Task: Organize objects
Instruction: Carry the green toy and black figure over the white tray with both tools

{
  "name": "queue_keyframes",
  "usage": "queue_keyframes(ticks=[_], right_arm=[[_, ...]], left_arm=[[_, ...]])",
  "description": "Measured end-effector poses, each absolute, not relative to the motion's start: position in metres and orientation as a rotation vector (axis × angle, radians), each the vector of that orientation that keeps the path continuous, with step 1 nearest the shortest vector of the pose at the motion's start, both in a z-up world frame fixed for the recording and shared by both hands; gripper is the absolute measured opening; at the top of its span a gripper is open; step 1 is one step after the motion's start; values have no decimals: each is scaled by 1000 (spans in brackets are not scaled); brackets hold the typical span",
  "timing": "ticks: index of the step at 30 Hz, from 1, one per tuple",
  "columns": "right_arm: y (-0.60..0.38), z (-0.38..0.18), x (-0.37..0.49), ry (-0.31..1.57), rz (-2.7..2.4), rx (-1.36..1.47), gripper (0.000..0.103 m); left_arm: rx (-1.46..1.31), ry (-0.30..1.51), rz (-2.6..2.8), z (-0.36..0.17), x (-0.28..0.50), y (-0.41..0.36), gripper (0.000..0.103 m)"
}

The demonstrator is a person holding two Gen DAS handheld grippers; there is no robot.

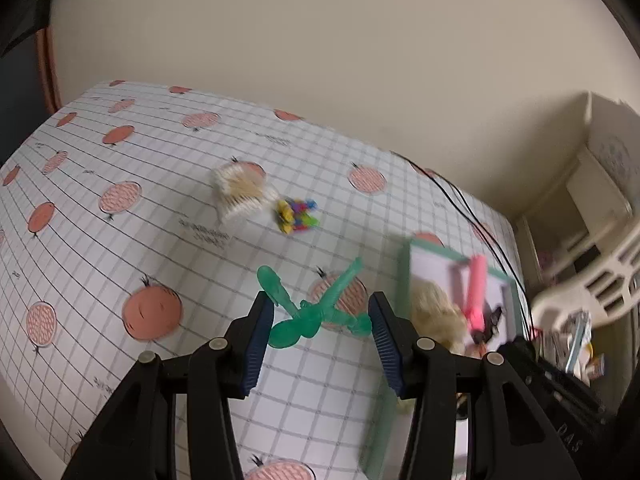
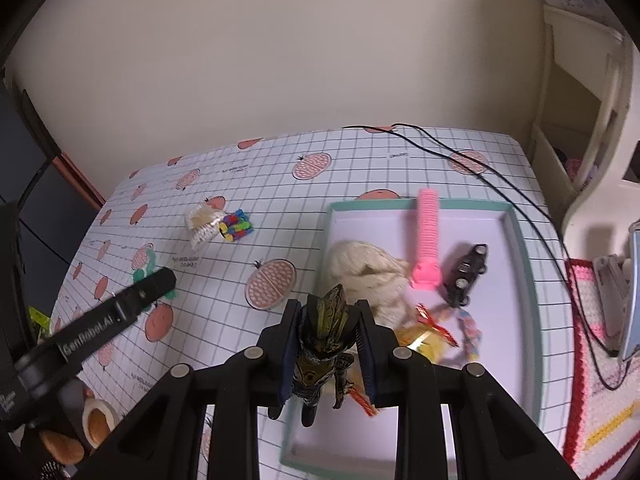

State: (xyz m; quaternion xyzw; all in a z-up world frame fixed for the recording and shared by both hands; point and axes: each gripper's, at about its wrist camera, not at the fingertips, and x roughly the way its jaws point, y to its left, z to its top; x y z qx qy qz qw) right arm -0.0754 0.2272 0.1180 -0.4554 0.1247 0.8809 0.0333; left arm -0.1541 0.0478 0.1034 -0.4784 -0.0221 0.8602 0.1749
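Note:
My left gripper (image 1: 320, 307) is open, its fingers on either side of a translucent green toy (image 1: 280, 286) lying on the checked tablecloth (image 1: 120, 248). My right gripper (image 2: 328, 312) is shut on a dark gold action figure (image 2: 326, 344), held over the near left corner of a green-rimmed tray (image 2: 520, 256). In the tray lie a pink ribbed toy (image 2: 426, 236), a black toy car (image 2: 468, 274), a cream fluffy bundle (image 2: 368, 276) and a braided rope (image 2: 470, 334). The left gripper's body (image 2: 132, 304) covers most of the green toy (image 2: 146, 266) in the right wrist view.
A bundle of cotton swabs (image 2: 202, 224) and a heap of small colourful pieces (image 2: 236, 230) lie mid-table. A black cable (image 2: 500, 184) runs along the back right of the table. A cream plastic shelf (image 2: 592, 128) stands at the right, with a crocheted mat (image 2: 592, 360) below it.

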Motion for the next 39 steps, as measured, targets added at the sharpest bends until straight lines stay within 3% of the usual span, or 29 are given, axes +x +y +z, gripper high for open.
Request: queue_keyframes(ticks=[14, 24, 39], right_arm=[[267, 117, -46, 355, 2688, -1454, 28], [295, 92, -42, 347, 2590, -1584, 29], [299, 60, -48, 296, 2499, -1694, 29]], left_arm=[[-1283, 114, 2348, 111, -90, 106, 51], [-1332, 250, 2271, 85, -71, 143, 51], [-1483, 267, 2155, 48, -63, 158, 51]])
